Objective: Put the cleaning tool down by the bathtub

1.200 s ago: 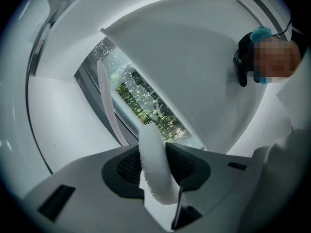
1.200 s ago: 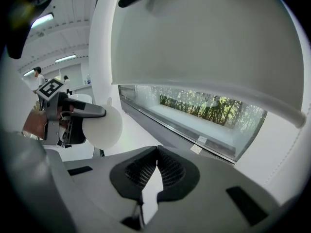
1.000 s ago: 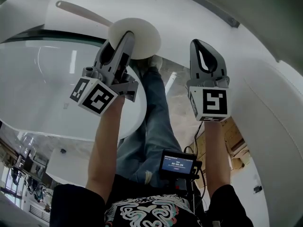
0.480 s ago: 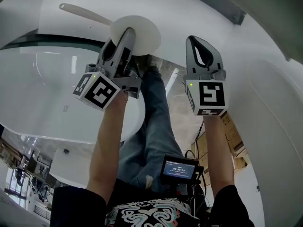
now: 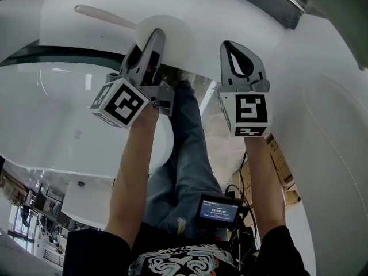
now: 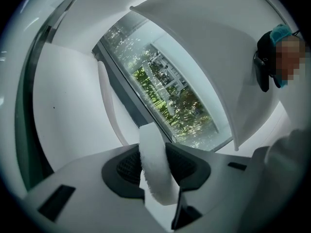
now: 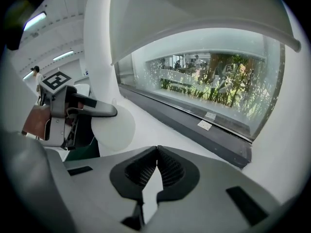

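The person stands with both arms held out in front and low. The right tongs are pressed together with nothing in them, idle beside the other pair. The left tongs are pinching the cleaning tool by the rim of its round white pad, whose fuzzy edge stands upright between the jaws. Its long pale handle sticks out past the tongs toward the person's left. The bathtub curves along that same side, with a strip of bare floor next to it by the person's feet. Farther off is a big window.

I'd guess the tool is light, with a soft, squashy pad and a stiff handle. Held by the pad alone, that long handle could swing and tip. A grip on the handle close to the head would be steadier for laying it down.
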